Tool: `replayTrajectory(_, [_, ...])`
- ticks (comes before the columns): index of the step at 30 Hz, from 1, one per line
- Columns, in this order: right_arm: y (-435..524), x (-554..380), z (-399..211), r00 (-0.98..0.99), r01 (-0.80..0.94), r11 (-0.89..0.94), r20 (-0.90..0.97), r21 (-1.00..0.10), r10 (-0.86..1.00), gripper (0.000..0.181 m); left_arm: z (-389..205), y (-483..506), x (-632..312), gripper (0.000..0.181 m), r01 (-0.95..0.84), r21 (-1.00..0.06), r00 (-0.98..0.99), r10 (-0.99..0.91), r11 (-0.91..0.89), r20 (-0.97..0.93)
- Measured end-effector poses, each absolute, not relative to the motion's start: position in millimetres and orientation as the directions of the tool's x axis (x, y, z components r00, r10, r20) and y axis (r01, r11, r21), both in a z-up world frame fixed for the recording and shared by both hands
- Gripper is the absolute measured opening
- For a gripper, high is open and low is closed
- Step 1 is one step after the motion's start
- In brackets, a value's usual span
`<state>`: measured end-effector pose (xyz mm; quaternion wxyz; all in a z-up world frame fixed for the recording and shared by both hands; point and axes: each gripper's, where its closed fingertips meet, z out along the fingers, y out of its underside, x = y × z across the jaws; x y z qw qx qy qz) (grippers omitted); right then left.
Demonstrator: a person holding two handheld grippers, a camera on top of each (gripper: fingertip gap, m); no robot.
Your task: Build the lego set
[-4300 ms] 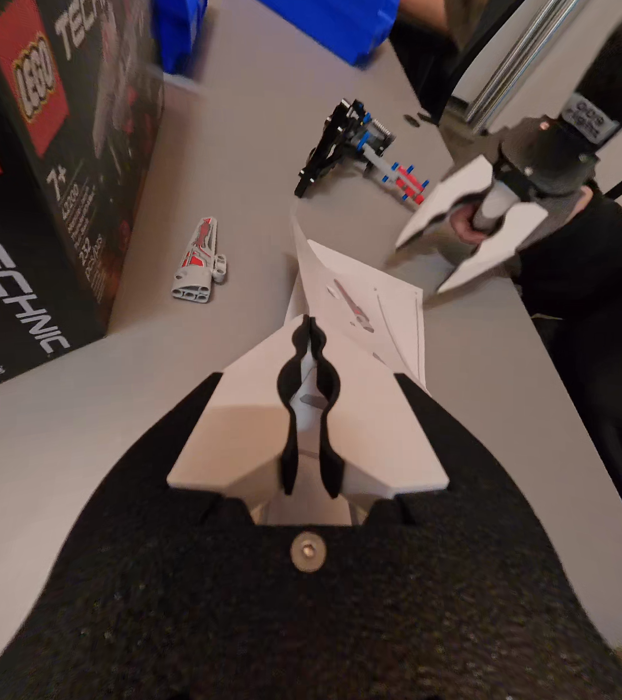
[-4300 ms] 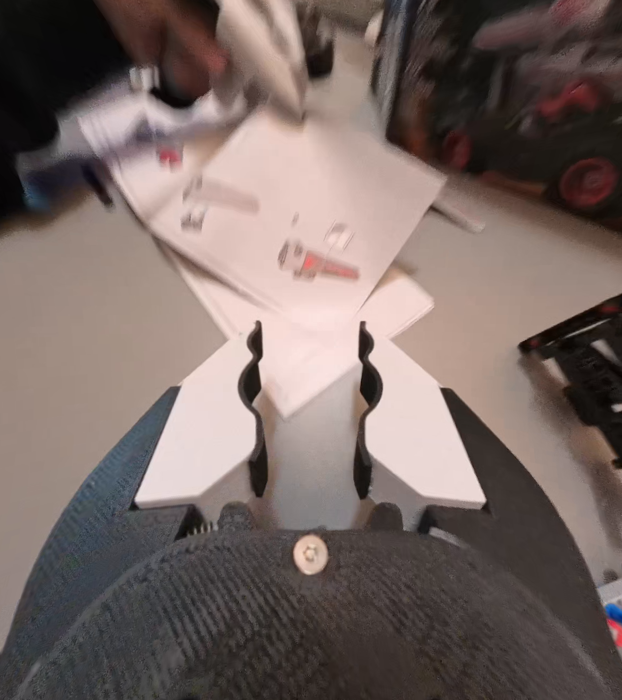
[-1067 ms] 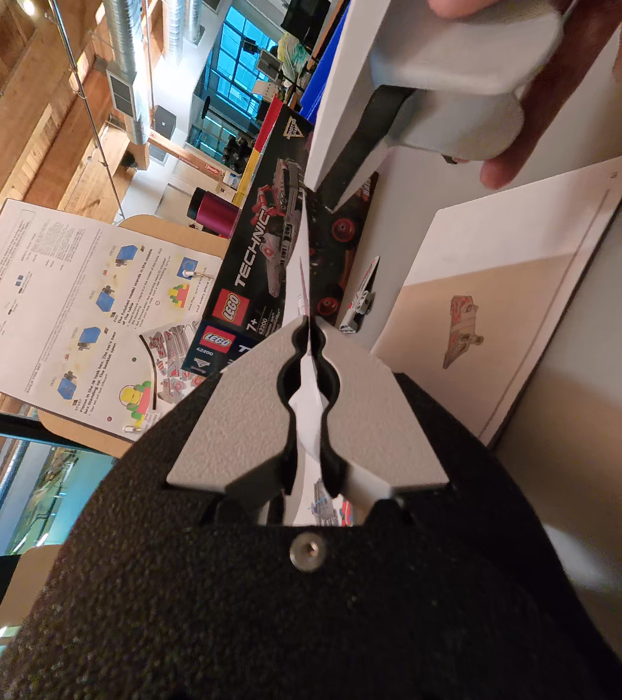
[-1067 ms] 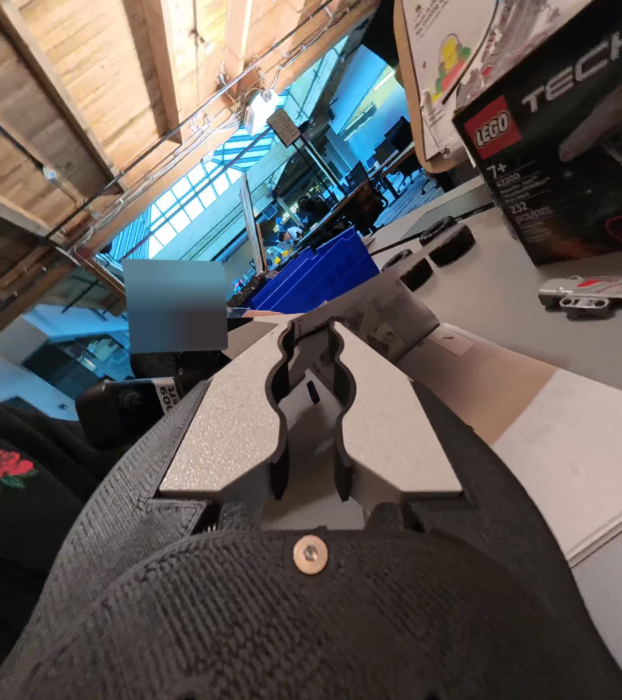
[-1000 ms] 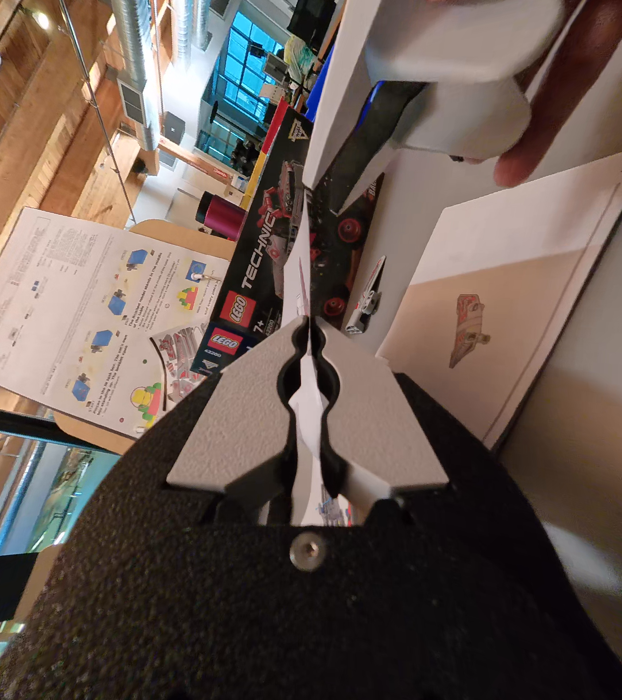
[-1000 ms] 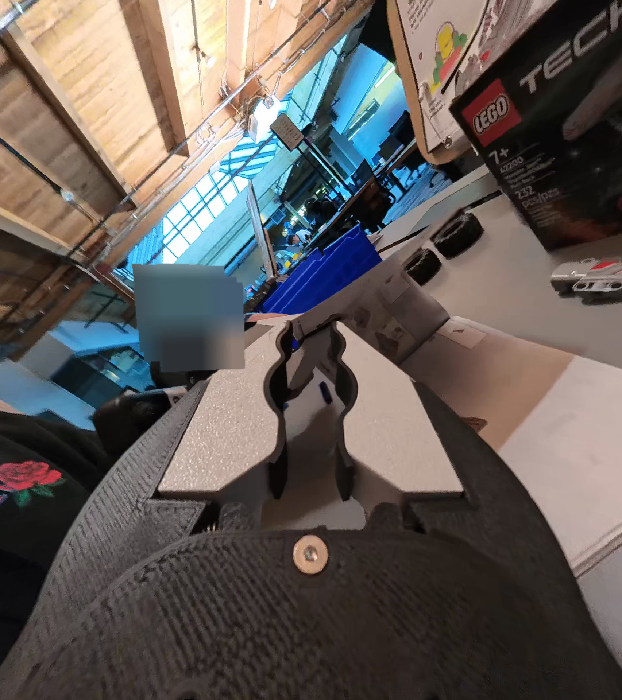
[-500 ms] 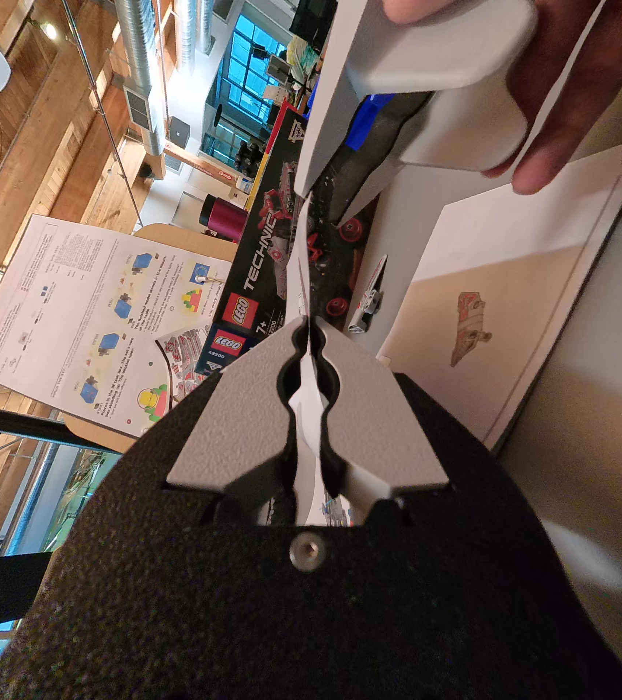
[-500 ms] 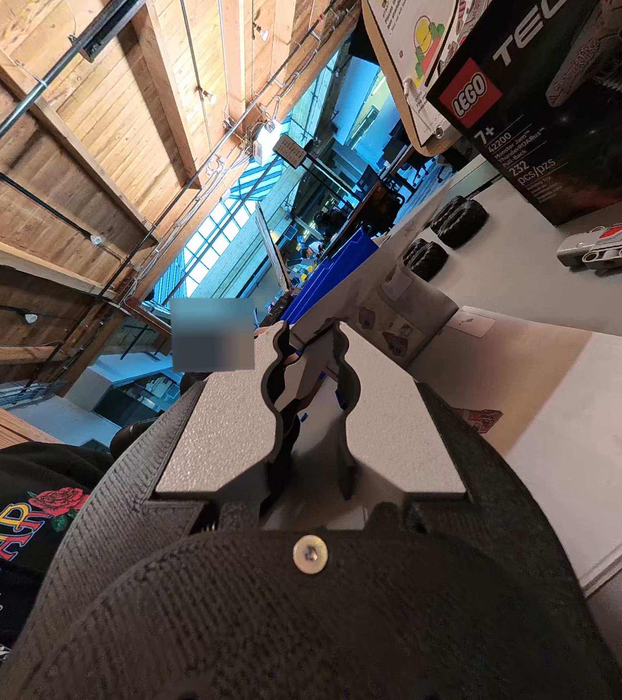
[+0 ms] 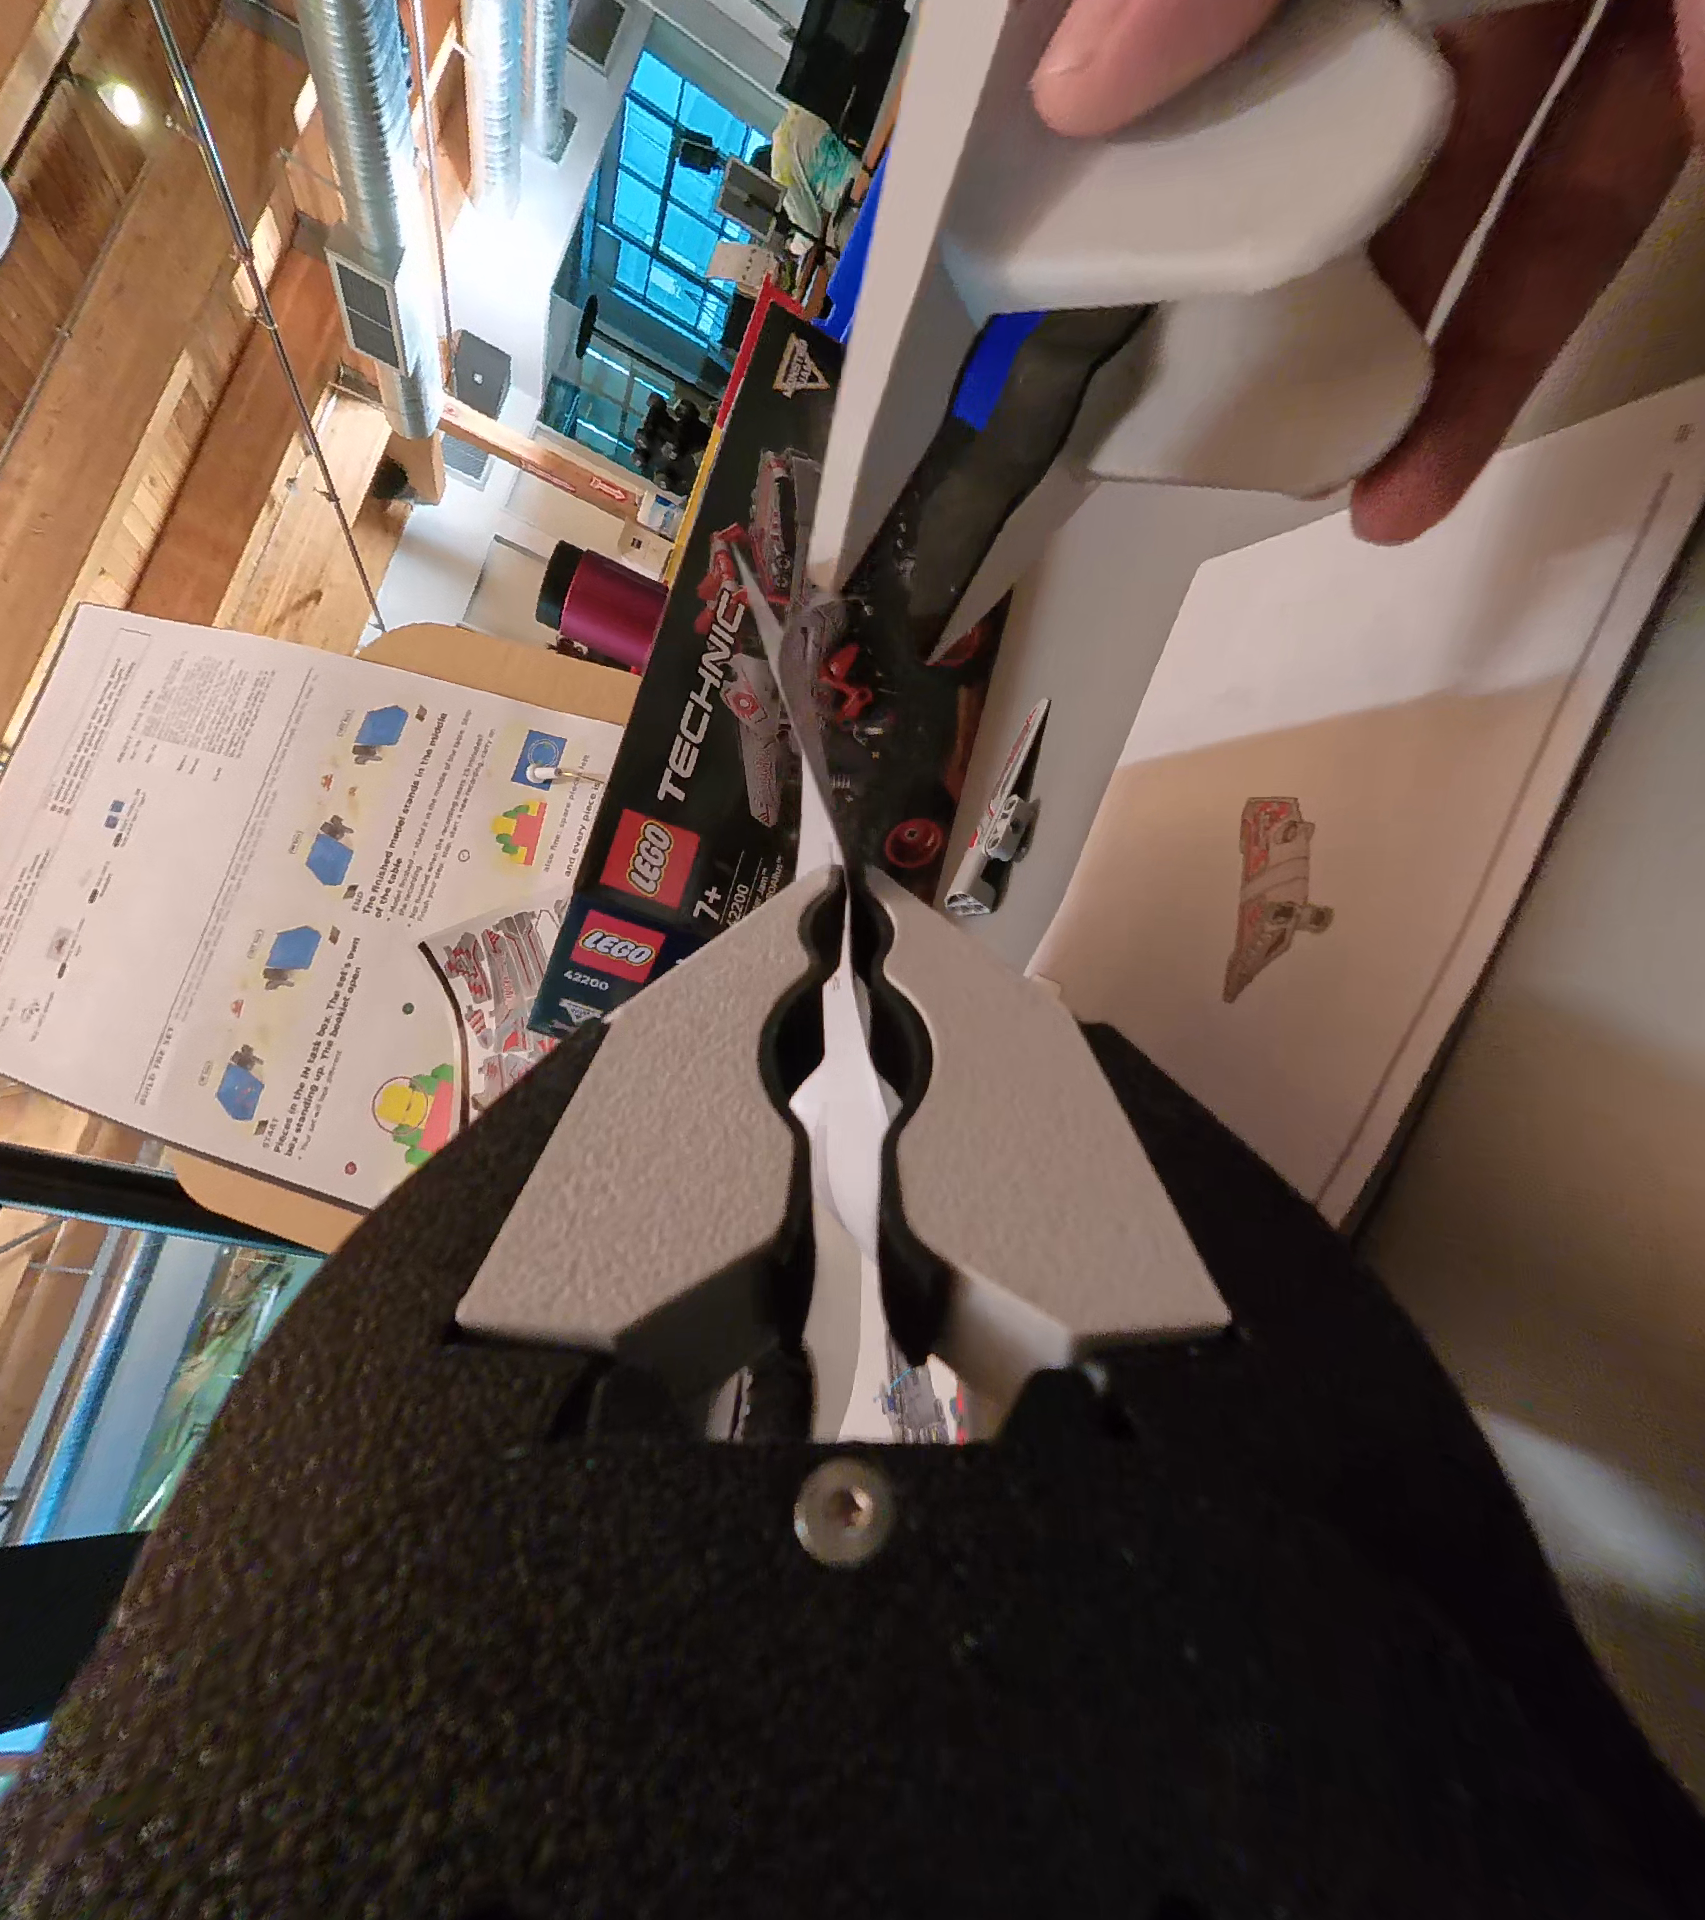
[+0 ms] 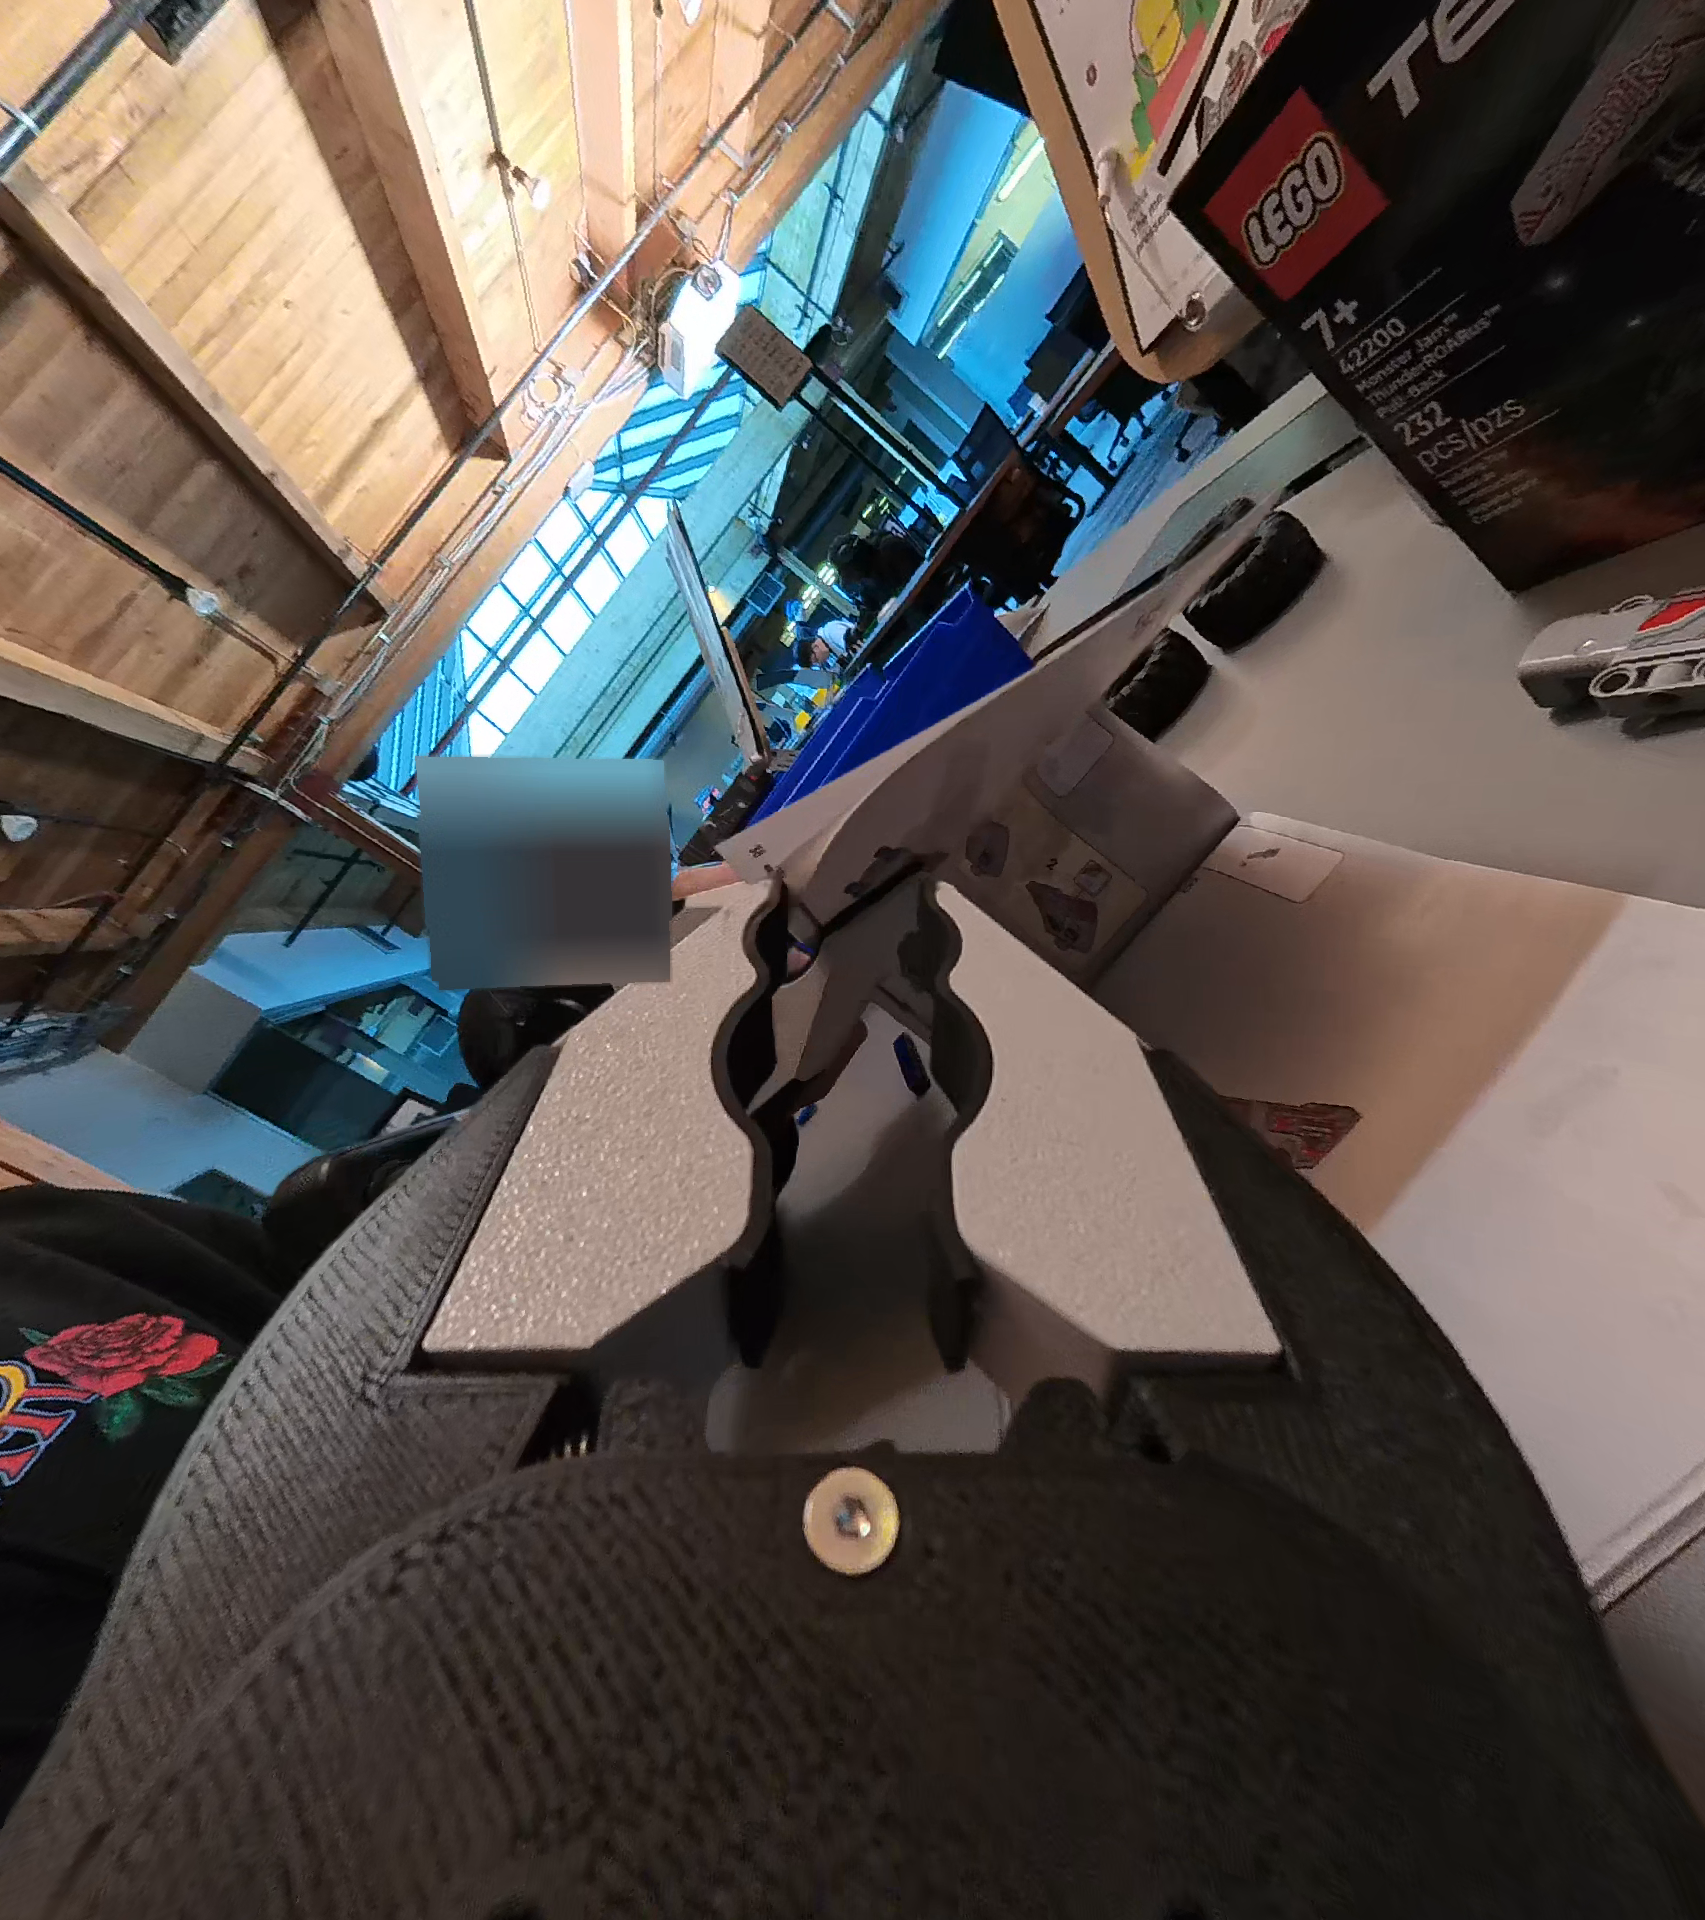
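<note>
My left gripper (image 9: 846, 883) is shut on one white page (image 9: 843, 1091) of the instruction booklet and holds it up on edge. The open booklet (image 9: 1347, 831) lies flat on the grey table to the right. My right gripper (image 10: 853, 914) has its jaws apart; the lifted page (image 10: 931, 790) runs between them and lies against the left finger. In the left wrist view it (image 9: 884, 603) shows above, at the page's far end, with a hand on it. A grey and red lego panel (image 10: 1679, 644) lies loose on the table, also seen in the left wrist view (image 9: 1009, 821).
The black lego box (image 9: 744, 727) stands behind the panel, also in the right wrist view (image 10: 1554, 260). Two black wheels (image 10: 1253, 582) lie near a blue bin (image 10: 889, 686). A printed sheet on a board (image 9: 256, 883) stands left of the box. The left gripper's tips are roughly 5 centimeters from the right gripper's.
Over the last second both grippers have tilted further, with the page still held between them. Four seconds ago the left gripper pinched the page low over the table.
</note>
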<state>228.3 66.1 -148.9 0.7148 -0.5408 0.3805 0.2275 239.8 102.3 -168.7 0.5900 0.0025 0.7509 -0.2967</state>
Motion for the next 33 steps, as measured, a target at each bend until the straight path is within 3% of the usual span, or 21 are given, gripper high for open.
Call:
replayTrajectory(4, [69, 223, -147, 0.593, -0.761, 0.29, -0.803, -0.58, -0.051, 0.028, -172, 102, 240, 0.0, 0.36, -0.402, -0.289, -0.309, 0.842, -0.906])
replayTrajectory(8, [69, 223, -152, 0.59, -0.765, 0.28, -0.805, -0.58, -0.055, 0.005, -172, 101, 239, 0.0, 0.359, -0.405, -0.291, -0.311, 0.841, -0.905])
replayTrajectory(15, [58, 227, -144, 0.554, -0.784, 0.356, -0.832, -0.508, 0.033, 0.0, -170, 103, 241, 0.0, 0.348, -0.45, -0.31, -0.352, 0.823, -0.883])
replayTrajectory(26, [65, 225, -144, 0.558, -0.785, 0.339, -0.83, -0.518, 0.023, 0.005, -170, 102, 240, 0.0, 0.354, -0.439, -0.303, -0.343, 0.826, -0.889])
replayTrajectory(33, [66, 225, -151, 0.531, -0.804, 0.315, -0.847, -0.504, 0.002, 0.014, -175, 103, 242, 0.0, 0.36, -0.345, -0.259, -0.262, 0.867, -0.93])
